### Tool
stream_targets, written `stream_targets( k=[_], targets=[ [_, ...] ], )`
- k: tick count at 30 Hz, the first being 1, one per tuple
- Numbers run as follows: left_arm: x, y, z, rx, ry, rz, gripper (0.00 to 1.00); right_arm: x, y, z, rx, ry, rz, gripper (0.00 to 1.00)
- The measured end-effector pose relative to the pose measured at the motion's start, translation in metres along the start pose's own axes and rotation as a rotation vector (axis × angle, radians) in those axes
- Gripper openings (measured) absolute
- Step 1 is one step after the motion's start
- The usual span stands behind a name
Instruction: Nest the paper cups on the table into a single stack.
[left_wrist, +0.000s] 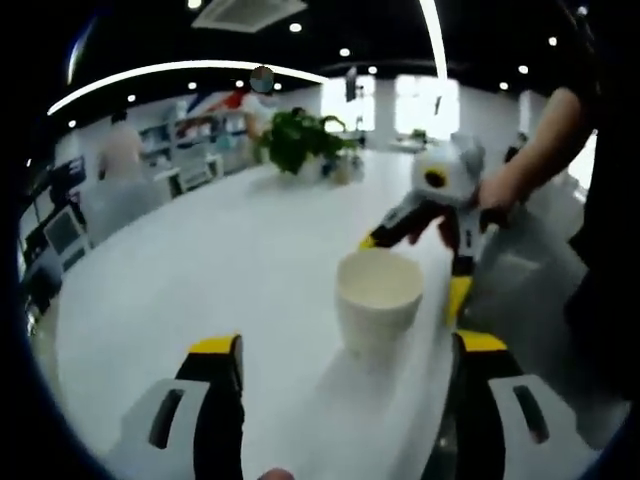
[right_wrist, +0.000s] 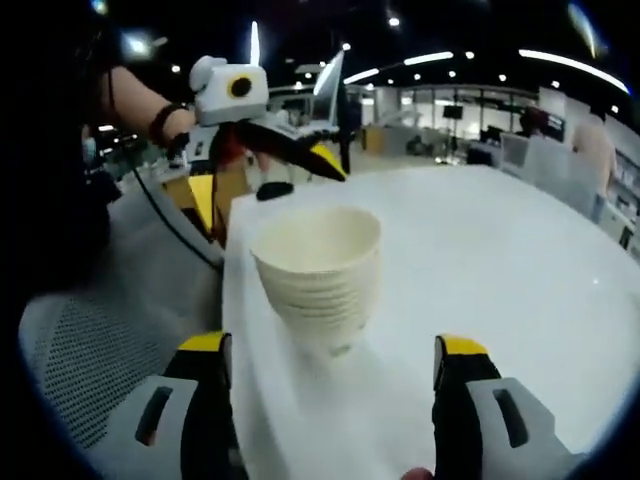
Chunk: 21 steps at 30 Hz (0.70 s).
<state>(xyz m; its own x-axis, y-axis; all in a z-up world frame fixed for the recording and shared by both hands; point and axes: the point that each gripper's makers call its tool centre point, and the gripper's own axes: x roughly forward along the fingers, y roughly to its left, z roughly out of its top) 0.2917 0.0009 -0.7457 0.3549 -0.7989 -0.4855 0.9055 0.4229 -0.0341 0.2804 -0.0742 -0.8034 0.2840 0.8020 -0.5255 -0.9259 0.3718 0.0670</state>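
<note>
A stack of nested white paper cups (left_wrist: 378, 300) stands upright on the white table (left_wrist: 200, 280), close to its edge. My left gripper (left_wrist: 348, 345) is open, its yellow-tipped jaws wide apart just short of the stack. In the right gripper view the same stack (right_wrist: 318, 275) shows several rims one inside another. My right gripper (right_wrist: 332, 345) is open too, and it faces the stack from the opposite side. Each gripper appears in the other's view beyond the cups: the right gripper (left_wrist: 412, 270) held by a hand, the left gripper (right_wrist: 268, 180) likewise. Neither touches the stack.
A potted plant (left_wrist: 300, 140) sits at the far end of the table. The table edge (right_wrist: 232, 300) runs beside the stack, with a grey mesh chair (right_wrist: 90, 340) past it. A person (left_wrist: 255, 95) stands in the background near shelves.
</note>
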Motion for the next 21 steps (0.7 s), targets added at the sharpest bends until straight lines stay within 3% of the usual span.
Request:
stream_targets(
  k=[5,10,13,21],
  targets=[
    [0.01,-0.008,0.005,-0.01,-0.05,-0.018,0.85,0.011,0.005,-0.002,-0.002,-0.025,0.029,0.73],
    [0.022,-0.016,0.003,0.009,-0.052,-0.028,0.81,0.02,0.007,-0.002,-0.005,-0.055,0.051,0.67],
    [0.029,-0.021,0.004,-0.042,-0.071,-0.049,0.81,0.025,0.006,-0.005,-0.015,-0.062,0.053,0.65],
    [0.043,-0.025,0.01,-0.029,-0.106,-0.033,0.74,0.035,0.007,0.0,0.011,-0.121,0.086,0.6]
  ],
)
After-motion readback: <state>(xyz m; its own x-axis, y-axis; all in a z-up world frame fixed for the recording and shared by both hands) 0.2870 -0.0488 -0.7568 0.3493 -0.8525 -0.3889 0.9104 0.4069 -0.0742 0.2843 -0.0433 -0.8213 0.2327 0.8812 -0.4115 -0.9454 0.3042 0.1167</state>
